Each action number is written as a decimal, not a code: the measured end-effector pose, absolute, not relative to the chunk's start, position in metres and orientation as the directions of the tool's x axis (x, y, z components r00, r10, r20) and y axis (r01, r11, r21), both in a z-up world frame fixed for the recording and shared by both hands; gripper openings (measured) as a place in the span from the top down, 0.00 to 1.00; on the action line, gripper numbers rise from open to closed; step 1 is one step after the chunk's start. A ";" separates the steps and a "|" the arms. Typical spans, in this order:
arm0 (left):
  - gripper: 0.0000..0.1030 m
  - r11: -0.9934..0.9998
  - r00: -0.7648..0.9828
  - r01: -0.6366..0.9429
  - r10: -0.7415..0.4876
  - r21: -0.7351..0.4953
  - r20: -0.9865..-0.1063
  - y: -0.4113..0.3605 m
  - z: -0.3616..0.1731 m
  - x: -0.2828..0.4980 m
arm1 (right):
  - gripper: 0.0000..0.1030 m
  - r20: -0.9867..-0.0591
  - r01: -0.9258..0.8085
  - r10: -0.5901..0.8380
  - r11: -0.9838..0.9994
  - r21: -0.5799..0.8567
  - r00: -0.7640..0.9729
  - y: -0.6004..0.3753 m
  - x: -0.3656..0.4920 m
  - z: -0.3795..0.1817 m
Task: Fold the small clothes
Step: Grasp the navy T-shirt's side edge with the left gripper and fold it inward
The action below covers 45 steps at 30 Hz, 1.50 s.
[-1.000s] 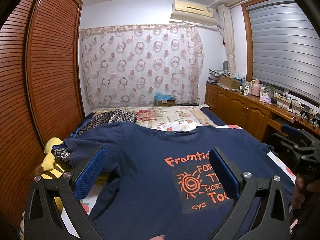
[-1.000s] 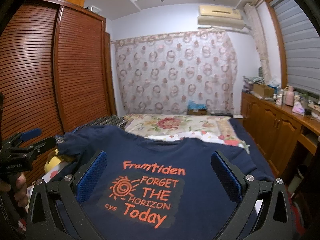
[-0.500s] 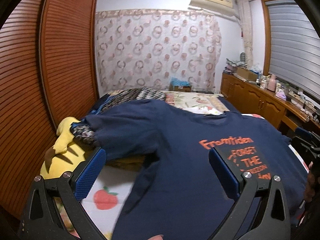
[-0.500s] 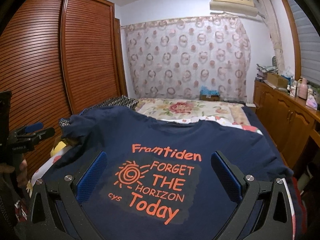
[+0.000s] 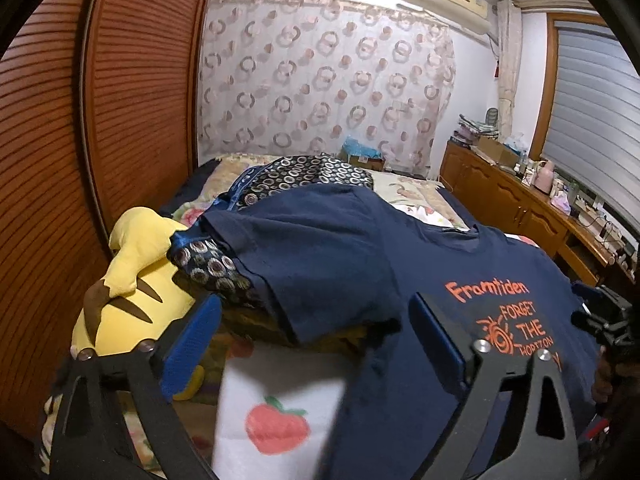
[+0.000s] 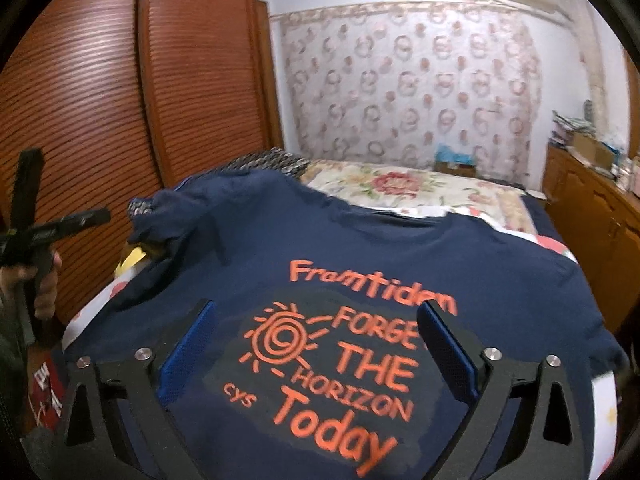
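A navy T-shirt (image 5: 328, 256) with an orange print (image 6: 344, 352) lies spread face up on the bed. Its left sleeve drapes over a heap of things at the bed's left side. My left gripper (image 5: 316, 320) hovers near the sleeve's hem and the shirt's left edge; its jaws are closing, with nothing pressed between the blue pads (image 5: 188, 344). My right gripper (image 6: 316, 340) hangs over the printed chest, its jaws also closing, wide apart and clear of the cloth. Each gripper shows in the other's view: the left gripper (image 6: 48, 232) and the right gripper (image 5: 604, 312).
A yellow plush toy (image 5: 132, 268) and a dark ring-patterned garment (image 5: 304, 172) lie under and beside the sleeve. A white sheet with a peach print (image 5: 276, 428) shows at the near left. Louvred wardrobe doors (image 5: 132, 92) stand left, wooden cabinets (image 5: 516, 208) right, and a floral quilt (image 6: 400, 184) lies beyond.
The left gripper has swung left, from over the chest to the left sleeve and the plush toy. The right gripper has moved closer over the print. Both pairs of fingers stand slightly narrower.
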<state>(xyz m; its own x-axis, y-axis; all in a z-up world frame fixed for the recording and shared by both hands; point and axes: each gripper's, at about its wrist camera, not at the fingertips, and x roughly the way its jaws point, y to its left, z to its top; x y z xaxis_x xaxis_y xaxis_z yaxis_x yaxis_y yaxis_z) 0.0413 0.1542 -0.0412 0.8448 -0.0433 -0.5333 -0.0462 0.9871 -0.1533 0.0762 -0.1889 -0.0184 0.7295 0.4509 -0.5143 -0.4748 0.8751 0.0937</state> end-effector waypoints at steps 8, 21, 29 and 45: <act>0.38 0.988 0.805 -0.046 -0.050 -0.145 -0.591 0.183 -0.040 0.091 | 0.10 -0.551 -0.566 0.502 0.822 0.064 0.667 -0.178 0.129 -0.010; 0.50 0.979 0.707 -0.135 -0.013 -0.154 -0.707 0.213 -0.071 0.143 | 0.10 -0.591 -0.601 0.536 0.792 0.106 0.603 -0.177 0.179 -0.021; 0.56 0.977 0.691 -0.117 -0.050 -0.180 -0.721 0.214 -0.069 0.151 | 0.10 -0.605 -0.606 0.550 0.783 0.136 0.575 -0.172 0.215 -0.019; 0.97 0.996 0.806 -0.005 -0.048 -0.087 -0.590 0.172 -0.004 0.144 | 0.10 -0.588 -0.566 0.555 0.802 0.190 0.588 -0.187 0.243 -0.022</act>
<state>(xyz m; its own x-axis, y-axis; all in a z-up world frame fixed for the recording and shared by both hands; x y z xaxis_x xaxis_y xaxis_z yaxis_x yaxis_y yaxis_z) 0.1443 0.1716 -0.0040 0.8057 -0.0477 -0.5905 -0.0049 0.9962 -0.0872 0.2427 -0.1867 -0.0219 0.5884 0.5546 -0.5884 -0.5660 0.8022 0.1901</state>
